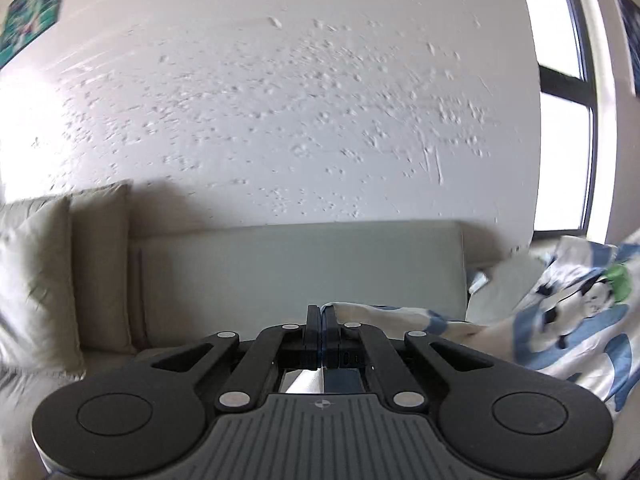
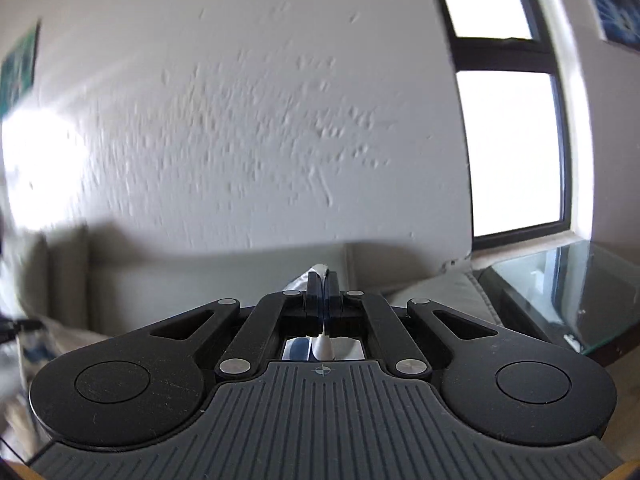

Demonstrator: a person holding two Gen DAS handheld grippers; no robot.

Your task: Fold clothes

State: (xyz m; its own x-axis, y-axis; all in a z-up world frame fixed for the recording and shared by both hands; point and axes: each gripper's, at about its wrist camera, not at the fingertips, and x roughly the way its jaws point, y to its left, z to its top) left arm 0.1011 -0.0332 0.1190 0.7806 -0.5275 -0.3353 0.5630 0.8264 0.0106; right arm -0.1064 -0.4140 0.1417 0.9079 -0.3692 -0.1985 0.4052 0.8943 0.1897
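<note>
Left wrist view: the left gripper (image 1: pixel 321 314) is clamped shut on an edge of the printed garment (image 1: pixel 568 320), which trails off to the right above the sofa (image 1: pixel 300 264). Keep that edge taut.

Right wrist view: the right gripper (image 2: pixel 322 280) is closed, pinching a white fabric corner (image 2: pixel 320 269). Both grippers should stay level so the garment hangs flat.
</note>
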